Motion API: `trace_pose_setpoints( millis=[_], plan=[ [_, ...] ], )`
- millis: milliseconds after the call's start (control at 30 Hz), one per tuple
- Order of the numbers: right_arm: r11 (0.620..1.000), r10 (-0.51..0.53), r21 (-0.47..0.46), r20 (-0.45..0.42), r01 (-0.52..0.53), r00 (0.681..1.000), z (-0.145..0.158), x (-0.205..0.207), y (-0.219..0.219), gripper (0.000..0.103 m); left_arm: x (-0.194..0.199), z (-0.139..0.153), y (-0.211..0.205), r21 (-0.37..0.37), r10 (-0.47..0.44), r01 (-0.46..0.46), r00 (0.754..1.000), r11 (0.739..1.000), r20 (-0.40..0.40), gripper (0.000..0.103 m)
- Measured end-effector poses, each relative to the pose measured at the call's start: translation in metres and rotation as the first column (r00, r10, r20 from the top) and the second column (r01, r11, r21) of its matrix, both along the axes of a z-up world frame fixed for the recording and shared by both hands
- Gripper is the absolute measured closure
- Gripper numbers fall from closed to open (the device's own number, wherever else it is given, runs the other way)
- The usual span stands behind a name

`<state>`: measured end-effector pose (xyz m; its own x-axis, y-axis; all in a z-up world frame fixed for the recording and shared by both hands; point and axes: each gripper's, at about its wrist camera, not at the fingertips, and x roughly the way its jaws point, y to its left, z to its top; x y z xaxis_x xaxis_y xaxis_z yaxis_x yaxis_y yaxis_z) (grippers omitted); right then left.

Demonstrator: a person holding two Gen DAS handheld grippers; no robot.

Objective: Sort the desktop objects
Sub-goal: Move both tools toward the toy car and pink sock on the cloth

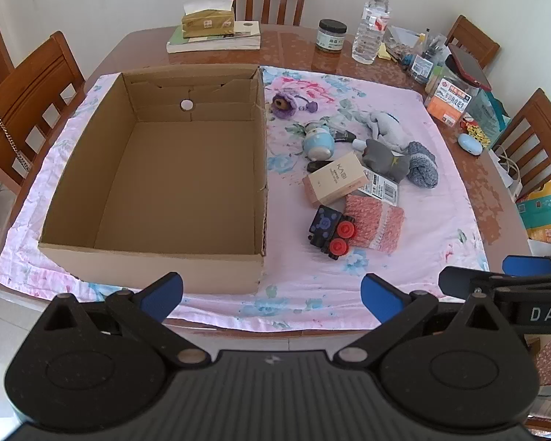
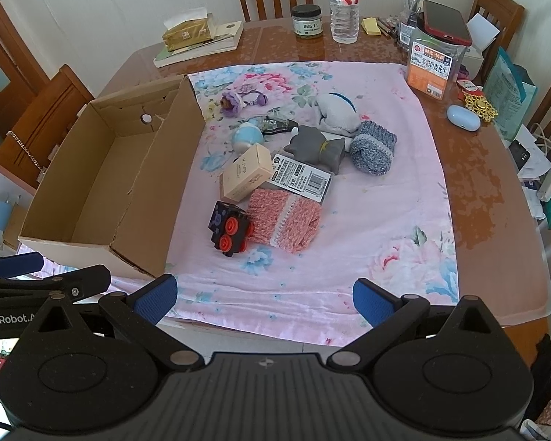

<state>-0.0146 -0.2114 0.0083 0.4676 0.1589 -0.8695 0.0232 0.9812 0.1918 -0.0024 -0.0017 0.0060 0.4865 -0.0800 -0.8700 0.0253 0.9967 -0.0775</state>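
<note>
Both tongs, left tongs (image 1: 271, 296) and right tongs (image 2: 264, 296), stood wide and empty. We judged the toy train (image 2: 229, 229), beside the empty cardboard box (image 2: 91, 198), rigid and light; grip its body sides.

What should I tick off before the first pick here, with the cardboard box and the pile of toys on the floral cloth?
1. Left tongs open and holding nothing: ok.
2. Right tongs open and holding nothing: ok.
3. Cardboard box open-topped with nothing visible inside: ok.
4. Nearest item, the black toy train, lies free at the pile's near edge, beside the pink knitted piece: ok.
5. Beige carton clear of neighbours: not ok, it overlaps the barcode-labelled packet.
6. Whether the blue knitted roll touches the grey plush: cannot tell.
</note>
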Motion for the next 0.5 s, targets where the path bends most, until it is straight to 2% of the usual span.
trace_pose_setpoints(
  millis=[500],
  plan=[
    [0.999,0.034,0.008,0.002,-0.034,0.999,-0.0033,0.0071,-0.0066,0.0,-0.0001,-0.0005,-0.0078,-0.008,0.021,-0.021,0.999,1.0,0.025,0.001]
  ],
)
